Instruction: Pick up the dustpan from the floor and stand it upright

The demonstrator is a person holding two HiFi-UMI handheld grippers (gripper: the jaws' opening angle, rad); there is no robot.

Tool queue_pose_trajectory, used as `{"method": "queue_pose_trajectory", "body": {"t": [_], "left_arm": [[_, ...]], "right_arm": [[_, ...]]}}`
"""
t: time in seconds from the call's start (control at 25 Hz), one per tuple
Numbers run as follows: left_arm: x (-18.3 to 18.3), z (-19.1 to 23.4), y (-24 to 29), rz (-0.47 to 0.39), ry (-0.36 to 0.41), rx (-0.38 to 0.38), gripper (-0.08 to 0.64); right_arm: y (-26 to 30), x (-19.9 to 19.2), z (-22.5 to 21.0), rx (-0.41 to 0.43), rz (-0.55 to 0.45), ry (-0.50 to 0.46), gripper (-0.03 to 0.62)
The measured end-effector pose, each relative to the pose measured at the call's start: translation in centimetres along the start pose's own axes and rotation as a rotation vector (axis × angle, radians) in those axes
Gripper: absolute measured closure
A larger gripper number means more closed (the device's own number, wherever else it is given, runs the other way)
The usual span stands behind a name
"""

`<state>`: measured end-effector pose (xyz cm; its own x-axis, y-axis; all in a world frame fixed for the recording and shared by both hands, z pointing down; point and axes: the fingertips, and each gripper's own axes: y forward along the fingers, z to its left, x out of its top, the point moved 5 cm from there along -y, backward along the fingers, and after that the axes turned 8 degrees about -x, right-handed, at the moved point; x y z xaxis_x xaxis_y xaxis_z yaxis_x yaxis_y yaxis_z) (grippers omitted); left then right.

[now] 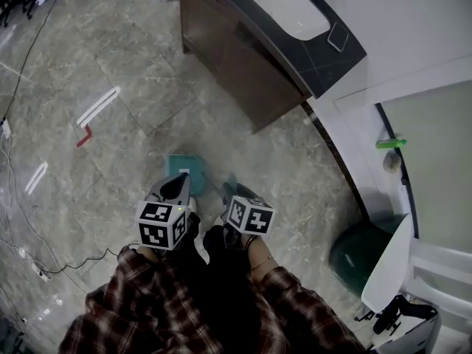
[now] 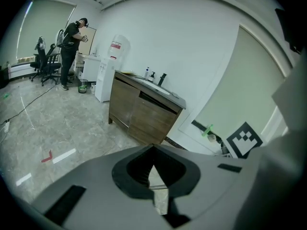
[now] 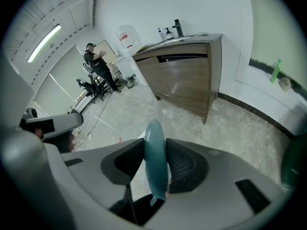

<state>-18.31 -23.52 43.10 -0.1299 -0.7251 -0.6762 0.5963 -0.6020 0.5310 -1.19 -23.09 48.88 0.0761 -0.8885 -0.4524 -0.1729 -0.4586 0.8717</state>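
Note:
The teal dustpan [image 1: 181, 164] is just beyond both grippers in the head view, over the grey marble floor; whether it touches the floor I cannot tell. Its teal handle [image 3: 155, 157] runs up between the jaws of my right gripper [image 3: 155, 145], and the ribbed pads press on it from both sides. In the head view that right gripper [image 1: 240, 192] is beside the left gripper [image 1: 177, 186], close to the person's legs. In the left gripper view the left gripper [image 2: 153, 147] has its jaw tips meeting, with only floor showing through a sliver behind them.
A brown vanity cabinet [image 1: 236, 50] with a white basin stands ahead against the white wall. A dark green bin [image 1: 360, 251] sits at the right. Cables [image 1: 15, 198] trail along the floor at the left, near a red tape mark [image 1: 85, 136]. A person [image 2: 72, 35] stands far off.

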Motion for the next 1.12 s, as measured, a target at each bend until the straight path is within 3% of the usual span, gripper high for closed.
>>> {"method": "queue_pose_trajectory", "body": {"t": [0.24, 0.6, 1.0, 1.12], "left_arm": [[-0.3, -0.8, -1.1, -0.008, 0.023, -0.011, 0.558], [0.2, -2.4, -3.2, -0.04, 0.053, -0.039, 0.558], [4.7, -8.8, -5.5, -0.117, 0.187, -0.161, 0.56], [6.2, -10.6, -6.3, -0.146, 0.245, -0.195, 0.558]], "right_arm": [[-1.1, -0.7, -0.6, -0.016, -0.05, -0.033, 0.443], [-5.1, 1.2, 0.8, 0.044, -0.176, -0.031, 0.443], [-15.4, 5.1, 2.9, 0.194, -0.446, -0.022, 0.447], [-18.6, 6.3, 3.4, 0.187, -0.552, -0.032, 0.516]]}}
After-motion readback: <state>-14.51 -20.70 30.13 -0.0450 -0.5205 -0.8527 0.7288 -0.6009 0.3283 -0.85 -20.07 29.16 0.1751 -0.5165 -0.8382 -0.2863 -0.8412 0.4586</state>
